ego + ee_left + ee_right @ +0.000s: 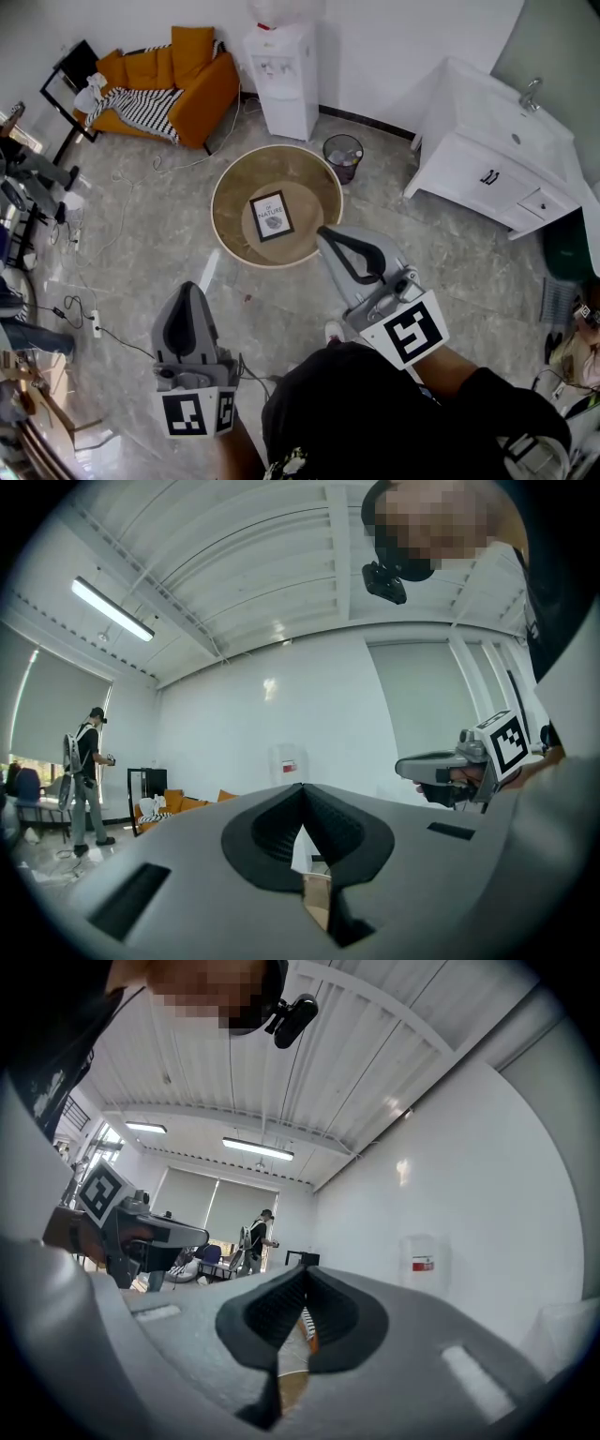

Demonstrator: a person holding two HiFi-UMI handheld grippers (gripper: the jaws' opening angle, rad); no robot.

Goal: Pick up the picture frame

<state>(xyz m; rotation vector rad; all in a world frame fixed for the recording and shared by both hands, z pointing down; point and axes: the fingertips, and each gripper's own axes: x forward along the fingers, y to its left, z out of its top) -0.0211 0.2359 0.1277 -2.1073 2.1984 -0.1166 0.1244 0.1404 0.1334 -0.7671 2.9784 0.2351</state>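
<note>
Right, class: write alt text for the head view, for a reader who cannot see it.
Seen from above, a black picture frame lies flat on a round tan table; the person's left gripper and right gripper, fingers shut and empty, are short of it. An orange sofa and water dispenser stand by the wall.

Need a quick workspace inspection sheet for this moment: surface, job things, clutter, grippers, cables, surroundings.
Surface: round table, standing on the floor.
Job's things: picture frame lying flat at the table's middle, untouched.
Clutter: nothing seen on the table besides the frame.
Grippers: left gripper and right gripper both shut, empty, not at the frame.
Cables: loose cable near the sofa; power strip on the floor at left.
Surroundings: sofa, water dispenser, bin, sink cabinet.
</note>
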